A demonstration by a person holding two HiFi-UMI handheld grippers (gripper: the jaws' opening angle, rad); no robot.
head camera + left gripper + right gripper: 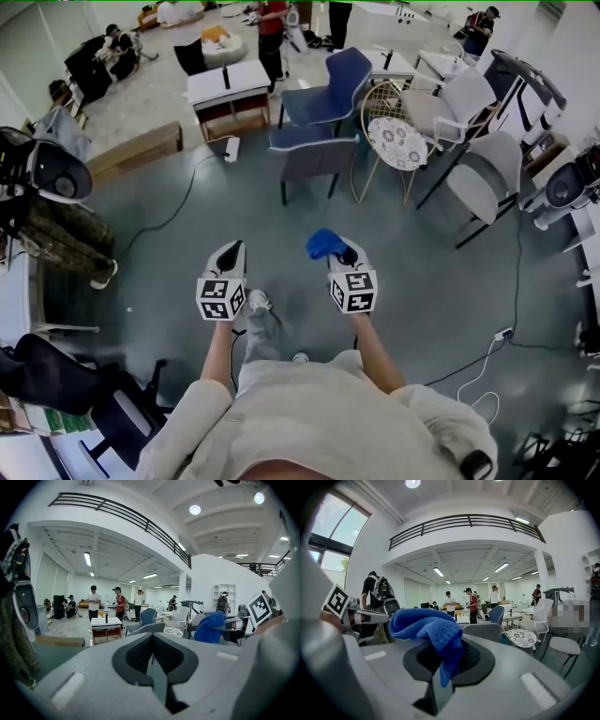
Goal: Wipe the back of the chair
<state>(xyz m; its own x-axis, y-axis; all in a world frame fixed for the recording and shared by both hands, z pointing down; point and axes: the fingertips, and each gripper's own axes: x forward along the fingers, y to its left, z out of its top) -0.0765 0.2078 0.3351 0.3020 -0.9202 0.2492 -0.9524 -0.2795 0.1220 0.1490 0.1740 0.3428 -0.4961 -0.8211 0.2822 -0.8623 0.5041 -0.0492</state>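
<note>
Blue microfibre cloth (pixel 429 625) pinched tight in my R gripper (pixel 343 255), L gripper (pixel 231 255) jaws closed on nothing, grey fabric chair (pixel 314 157) well ahead, apart from both

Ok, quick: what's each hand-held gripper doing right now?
Left hand-held gripper: closed, nothing between its jaws.
Right hand-held gripper: closed on the blue cloth.

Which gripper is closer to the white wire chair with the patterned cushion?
Right. The right gripper, shut on the blue cloth, is short of the white wire chair and slightly to its left in the head view. The left gripper is farther left, on the person's other side.
</note>
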